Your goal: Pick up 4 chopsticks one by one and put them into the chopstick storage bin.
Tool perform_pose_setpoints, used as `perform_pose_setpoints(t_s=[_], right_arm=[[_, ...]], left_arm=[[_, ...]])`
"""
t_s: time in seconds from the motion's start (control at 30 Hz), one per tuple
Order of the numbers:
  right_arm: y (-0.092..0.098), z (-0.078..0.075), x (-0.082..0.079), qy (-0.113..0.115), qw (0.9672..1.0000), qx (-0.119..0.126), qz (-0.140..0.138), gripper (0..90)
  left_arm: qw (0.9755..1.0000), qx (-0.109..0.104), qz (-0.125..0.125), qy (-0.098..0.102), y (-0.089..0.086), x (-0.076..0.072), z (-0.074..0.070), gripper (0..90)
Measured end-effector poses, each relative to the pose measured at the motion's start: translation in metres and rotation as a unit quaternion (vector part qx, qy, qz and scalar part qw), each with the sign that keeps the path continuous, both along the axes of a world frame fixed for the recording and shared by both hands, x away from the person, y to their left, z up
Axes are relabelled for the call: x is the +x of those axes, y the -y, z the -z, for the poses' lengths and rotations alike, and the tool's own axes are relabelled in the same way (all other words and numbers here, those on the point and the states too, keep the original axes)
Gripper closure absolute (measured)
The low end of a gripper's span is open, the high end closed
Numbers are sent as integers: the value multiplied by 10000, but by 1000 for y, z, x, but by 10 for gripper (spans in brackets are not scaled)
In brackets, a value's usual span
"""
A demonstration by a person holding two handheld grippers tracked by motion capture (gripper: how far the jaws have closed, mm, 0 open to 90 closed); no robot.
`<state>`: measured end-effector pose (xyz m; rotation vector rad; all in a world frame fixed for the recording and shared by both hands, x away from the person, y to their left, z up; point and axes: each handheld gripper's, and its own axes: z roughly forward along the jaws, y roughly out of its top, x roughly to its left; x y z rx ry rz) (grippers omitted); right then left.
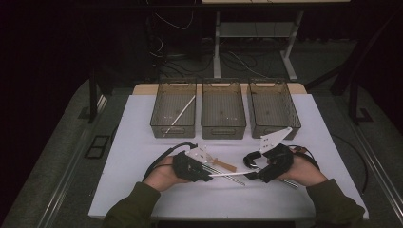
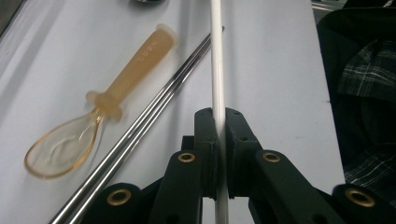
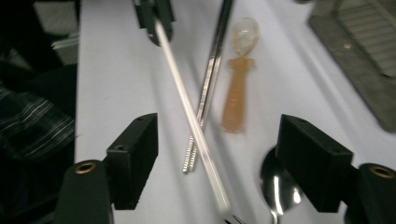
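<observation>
My left gripper [image 2: 218,122] is shut on a thin white stick [image 2: 217,56], which runs straight out from its jaws. In the high view the left gripper [image 1: 209,175] holds the stick [image 1: 233,174] level and pointing right, toward my right gripper [image 1: 251,166]. In the right gripper view the right gripper [image 3: 217,140] stands open. The stick's far end [image 3: 196,126] passes between its jaws, and neither pad touches it. Under the stick on the table lie a pair of metal chopsticks [image 3: 210,74] and an orange translucent spoon [image 3: 238,93].
Three translucent bins stand in a row at the back: the left bin [image 1: 173,130] holds another white stick [image 1: 180,114], beside the middle bin [image 1: 223,132] and the right bin [image 1: 280,130]. A metal spoon [image 3: 278,186] lies by my right jaw. A white mat [image 1: 142,190] covers the table.
</observation>
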<state>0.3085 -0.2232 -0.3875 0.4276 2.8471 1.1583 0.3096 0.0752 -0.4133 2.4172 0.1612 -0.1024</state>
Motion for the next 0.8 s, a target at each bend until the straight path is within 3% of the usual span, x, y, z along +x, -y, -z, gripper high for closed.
perform_pose_setpoints(t_s=[0.1,0.3,0.37,0.67,0.8], right_arm=[[9,4,-3,-146,9980,156,603,276],[30,14,-6,-124,9908,398,1290,211],[38,17,-8,-111,9868,542,1522,196],[60,27,-18,87,9693,826,2313,184],[65,32,-23,157,9644,843,2503,184]], left_arm=[[9999,60,-85,33,-5,2,0,848],[9995,68,-305,80,-14,4,-2,847],[9991,85,-406,107,-18,5,-2,848],[9954,-83,-952,70,-34,11,-8,847],[9921,-127,-1244,114,-41,15,-12,847]])
